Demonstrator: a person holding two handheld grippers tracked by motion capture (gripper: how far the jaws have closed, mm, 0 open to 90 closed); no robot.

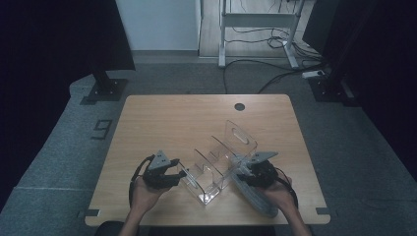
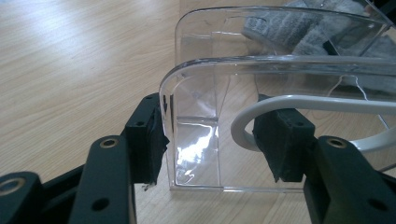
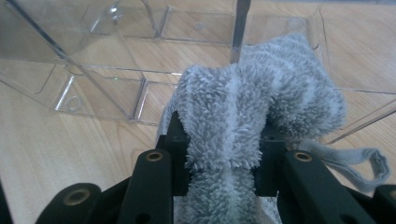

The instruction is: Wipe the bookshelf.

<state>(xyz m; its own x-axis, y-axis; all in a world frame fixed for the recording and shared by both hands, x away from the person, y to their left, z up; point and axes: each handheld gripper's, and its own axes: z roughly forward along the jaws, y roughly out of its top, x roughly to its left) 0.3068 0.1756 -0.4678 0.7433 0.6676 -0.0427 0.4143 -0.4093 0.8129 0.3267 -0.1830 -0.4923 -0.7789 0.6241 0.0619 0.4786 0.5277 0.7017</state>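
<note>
A clear acrylic organiser with upright dividers [image 1: 216,162] lies diagonally on my light wooden counter [image 1: 162,123], between my two hands. A round dark grommet hole [image 1: 239,106] sits near the counter's far edge, well apart from everything. Past the counter, on the grey carpet floor [image 1: 59,137], cables [image 1: 255,73] trail by a white frame's legs [image 1: 255,29].

My left claw [image 2: 212,135] stands partly open at the organiser's near end: its left pad is at the curved clear end wall, the right pad beside a white wire loop [image 2: 299,105], not clamped.

My right claw [image 3: 223,154] is closed on a fluffy grey-and-white striped cloth [image 3: 252,102], bunched between the jaws and draped against the organiser's side. Its grey hanging loop [image 3: 369,163] rests on the counter.
</note>
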